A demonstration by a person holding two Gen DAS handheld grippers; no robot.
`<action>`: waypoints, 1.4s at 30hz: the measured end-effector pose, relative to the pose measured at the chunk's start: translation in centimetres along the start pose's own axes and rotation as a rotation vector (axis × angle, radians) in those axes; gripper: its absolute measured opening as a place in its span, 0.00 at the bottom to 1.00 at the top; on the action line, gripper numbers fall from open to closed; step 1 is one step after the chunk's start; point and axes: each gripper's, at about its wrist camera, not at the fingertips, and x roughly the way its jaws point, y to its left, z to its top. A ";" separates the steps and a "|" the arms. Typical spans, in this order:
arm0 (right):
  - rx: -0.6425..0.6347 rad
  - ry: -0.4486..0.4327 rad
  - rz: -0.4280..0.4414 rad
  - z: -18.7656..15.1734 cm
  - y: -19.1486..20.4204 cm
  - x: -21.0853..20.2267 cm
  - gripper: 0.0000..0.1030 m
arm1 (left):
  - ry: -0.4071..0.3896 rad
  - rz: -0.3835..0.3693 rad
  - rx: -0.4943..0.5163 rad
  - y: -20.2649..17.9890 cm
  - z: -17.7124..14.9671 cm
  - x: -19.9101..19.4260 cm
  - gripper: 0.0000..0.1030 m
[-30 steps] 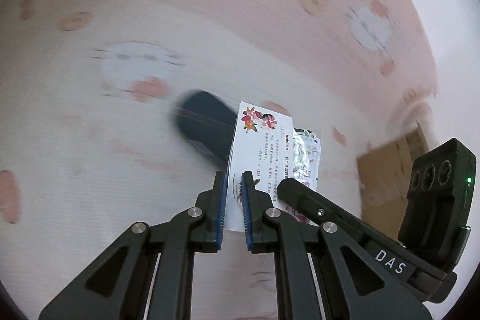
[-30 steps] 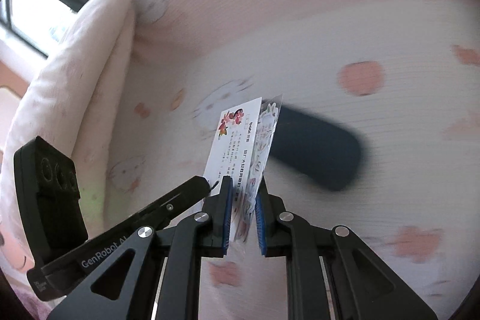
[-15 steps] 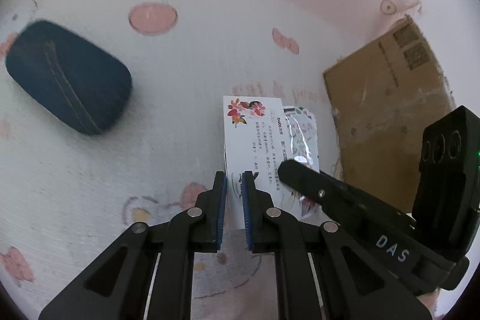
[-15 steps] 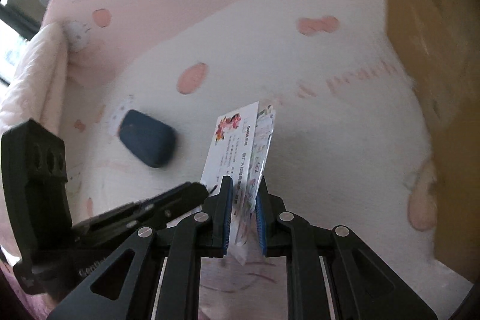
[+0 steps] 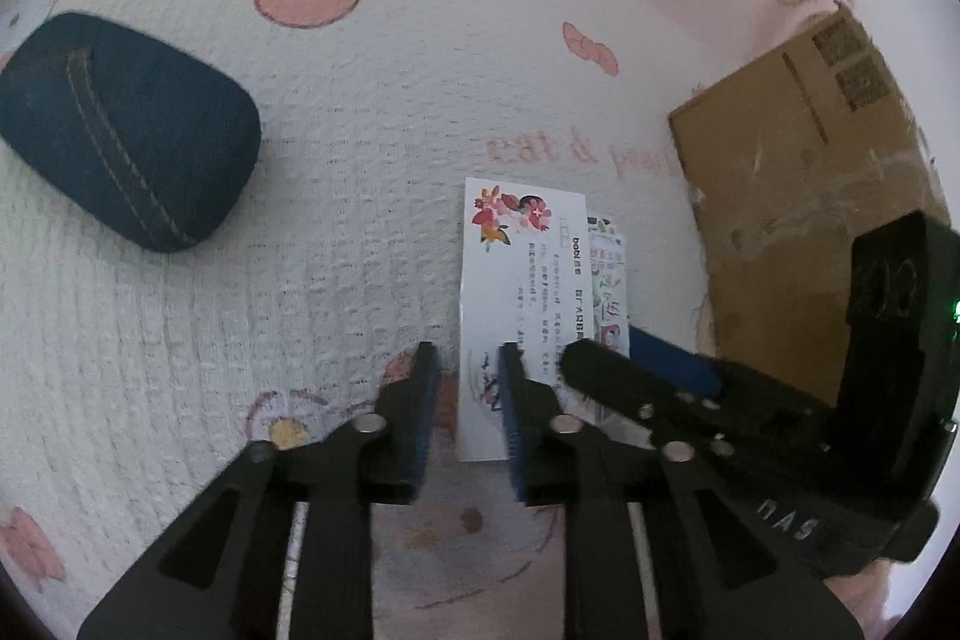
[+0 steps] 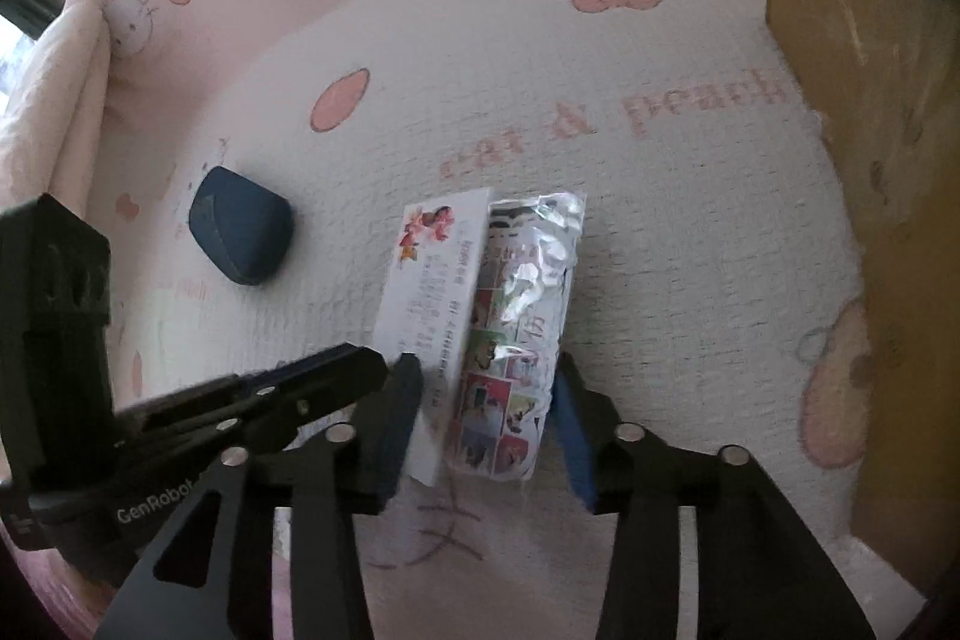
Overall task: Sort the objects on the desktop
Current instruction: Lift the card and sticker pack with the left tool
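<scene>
A white card with a flower print (image 5: 522, 304) and a clear packet of stickers (image 6: 522, 328) lie side by side on the white and pink blanket (image 5: 360, 148). My left gripper (image 5: 465, 370) is open, its jaws a small way apart astride the card's near left edge. My right gripper (image 6: 483, 391) is open wide, its jaws on either side of the card (image 6: 429, 304) and the packet. The right gripper's fingers (image 5: 624, 376) show beside the card in the left wrist view. A dark blue denim case (image 5: 120, 130) lies to the left, apart from both grippers.
A brown cardboard box (image 5: 804, 196) stands to the right of the card; it also shows in the right wrist view (image 6: 870, 100). The denim case (image 6: 240, 232) lies left of the card. A pink cushion edge (image 6: 66, 112) rises at the far left.
Both grippers carried the card and packet rightward and down toward the box. Both have now opened, the right one wide, and the card and packet lie flat on the blanket.
</scene>
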 end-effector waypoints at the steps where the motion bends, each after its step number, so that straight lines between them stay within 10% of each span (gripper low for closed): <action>1: 0.017 0.000 0.009 0.0 -0.4 -0.1 0.42 | 0.001 -0.007 0.001 0.0 0.1 0.0 0.33; 5: 0.086 -0.001 0.041 0.3 -2.1 -0.5 0.43 | 0.017 -0.044 0.002 -0.2 0.7 0.2 0.51; 12: 0.155 -0.025 0.083 0.0 -3.2 -1.0 0.43 | 0.032 -0.102 -0.003 0.1 2.1 0.5 0.51; 17: 0.174 -0.032 0.125 -0.4 -3.4 -1.0 0.43 | 0.059 -0.076 0.027 -0.1 3.2 1.4 0.22; 29: 0.200 -0.033 0.077 -0.5 -3.0 -0.4 0.22 | 0.099 -0.143 0.003 0.4 2.7 1.1 0.35; 34: 0.177 0.015 0.047 -0.1 -2.6 -0.1 0.22 | 0.084 -0.078 0.003 0.1 2.2 1.0 0.17; 42: 0.235 0.102 0.088 -0.6 -3.3 0.0 0.22 | 0.085 -0.024 0.078 -0.5 2.2 1.3 0.17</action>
